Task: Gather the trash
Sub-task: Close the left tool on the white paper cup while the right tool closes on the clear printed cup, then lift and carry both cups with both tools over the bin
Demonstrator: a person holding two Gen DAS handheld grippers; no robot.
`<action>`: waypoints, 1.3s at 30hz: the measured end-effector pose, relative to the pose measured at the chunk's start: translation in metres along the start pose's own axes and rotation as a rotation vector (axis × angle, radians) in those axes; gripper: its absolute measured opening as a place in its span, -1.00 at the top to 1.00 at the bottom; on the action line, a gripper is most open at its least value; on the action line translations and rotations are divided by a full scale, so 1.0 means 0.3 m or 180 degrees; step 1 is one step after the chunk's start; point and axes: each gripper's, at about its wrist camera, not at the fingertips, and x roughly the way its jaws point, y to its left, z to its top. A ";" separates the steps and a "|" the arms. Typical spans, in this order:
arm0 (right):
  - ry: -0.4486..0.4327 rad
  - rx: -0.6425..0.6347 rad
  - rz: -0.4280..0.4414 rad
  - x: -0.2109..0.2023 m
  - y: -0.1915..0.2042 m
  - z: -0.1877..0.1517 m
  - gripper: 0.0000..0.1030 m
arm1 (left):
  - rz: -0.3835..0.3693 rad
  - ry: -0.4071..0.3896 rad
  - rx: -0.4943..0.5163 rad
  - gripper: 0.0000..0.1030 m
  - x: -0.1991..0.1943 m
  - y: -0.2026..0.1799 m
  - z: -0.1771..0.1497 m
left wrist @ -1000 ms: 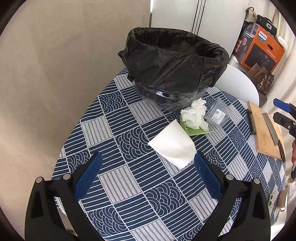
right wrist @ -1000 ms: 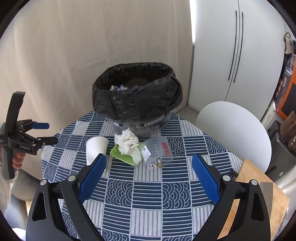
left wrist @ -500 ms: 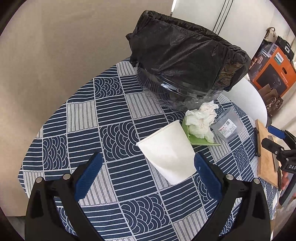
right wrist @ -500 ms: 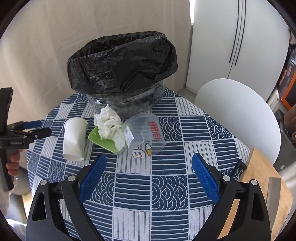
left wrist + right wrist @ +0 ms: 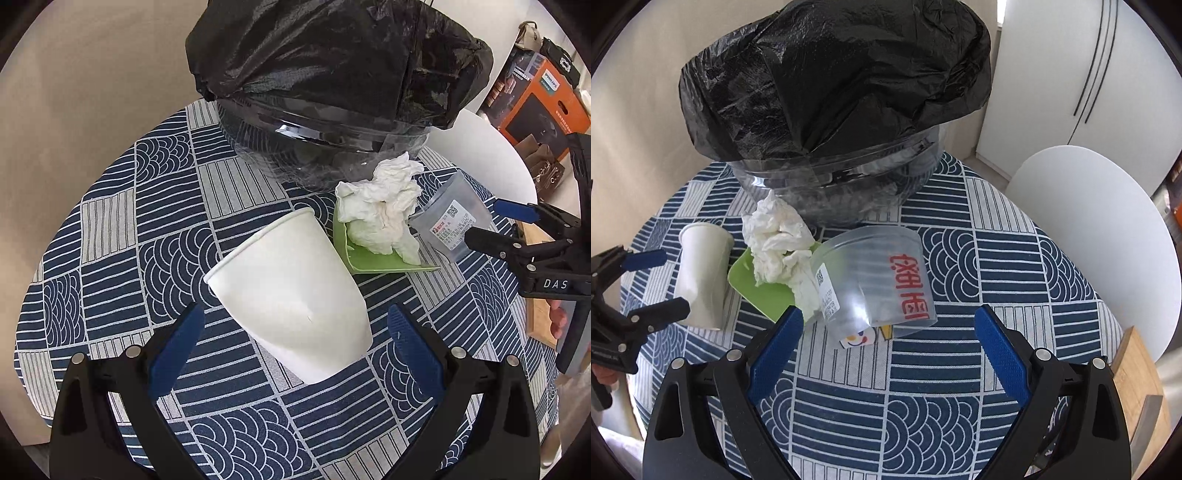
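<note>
A white paper cup point(image 5: 288, 291) point(image 5: 701, 273) lies on its side on the patterned tablecloth. My left gripper point(image 5: 293, 332) point(image 5: 670, 282) is open, its blue pads on either side of the cup's base without touching. A clear plastic cup point(image 5: 879, 280) point(image 5: 450, 221) with red lettering lies on its side. My right gripper point(image 5: 888, 328) point(image 5: 487, 223) is open just short of it. Between the cups, a crumpled white tissue point(image 5: 380, 210) point(image 5: 775, 243) rests on a green plate point(image 5: 369, 262) point(image 5: 764, 291). Behind them stands a clear bin with a black bag point(image 5: 332, 66) point(image 5: 831, 92).
The round table point(image 5: 110, 229) ends close on the left and near sides. A white chair point(image 5: 1100, 229) stands at the right. A wooden cutting board point(image 5: 1141, 387) with a knife point(image 5: 1152, 413) lies at the right edge. An orange box point(image 5: 535, 99) sits beyond.
Both grippers have come down and forward toward the table. The left one now straddles the paper cup; the right one has drawn close to the plastic cup. Both stay open.
</note>
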 end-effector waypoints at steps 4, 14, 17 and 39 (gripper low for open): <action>0.0048 0.0029 -0.0007 0.041 -0.002 0.017 -0.73 | 0.0029 0.0100 -0.0045 -0.88 0.050 0.002 0.002; 0.0108 0.0178 0.0130 0.066 -0.015 0.045 -0.10 | -0.0134 0.0319 -0.0071 -0.22 0.106 0.040 0.005; 0.0140 0.0174 0.0138 0.050 -0.016 0.037 -0.07 | -0.0176 0.0307 -0.0070 -0.21 0.092 0.054 0.008; -0.0222 0.0494 0.0355 -0.266 0.071 -0.168 -0.13 | 0.0041 0.0205 0.0314 -0.21 -0.155 0.046 -0.158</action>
